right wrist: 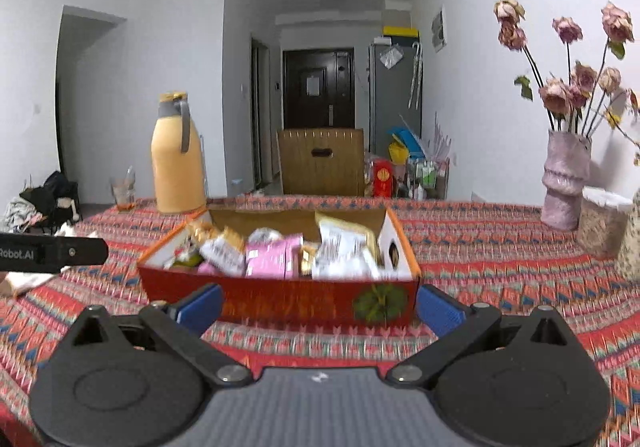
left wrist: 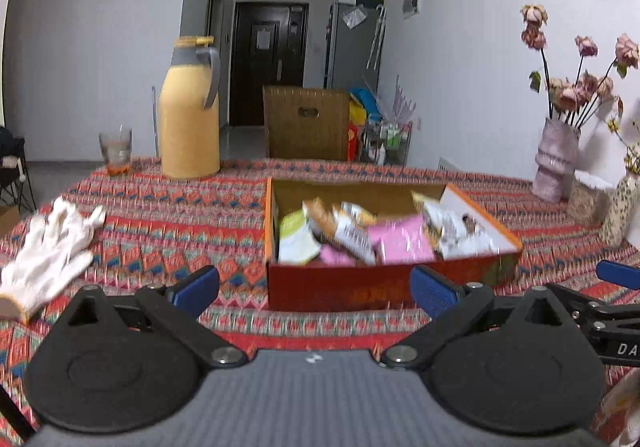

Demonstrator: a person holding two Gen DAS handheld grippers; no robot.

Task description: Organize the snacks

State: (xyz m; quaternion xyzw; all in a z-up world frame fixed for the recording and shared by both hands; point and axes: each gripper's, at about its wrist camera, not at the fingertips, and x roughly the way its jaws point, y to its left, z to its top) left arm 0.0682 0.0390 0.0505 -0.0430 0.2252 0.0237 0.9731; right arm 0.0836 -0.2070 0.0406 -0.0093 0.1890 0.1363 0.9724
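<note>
Snack box [right wrist: 280, 299] beyond spread hand-held gripper [right wrist: 318, 307]

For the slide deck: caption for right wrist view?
Open right gripper faces red snack box on patterned tablecloth.

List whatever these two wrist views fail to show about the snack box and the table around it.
- Print on the snack packets inside the red cardboard box: motion-blurred in both views.
- The box floor: buried under packets.
- White cloth gloves: cut by the left wrist frame edge; mostly hidden behind the left gripper's body in the right wrist view.
- Drinking glass contents: too small.
- Table near edge: blocked by the open left gripper and open right gripper.
</note>
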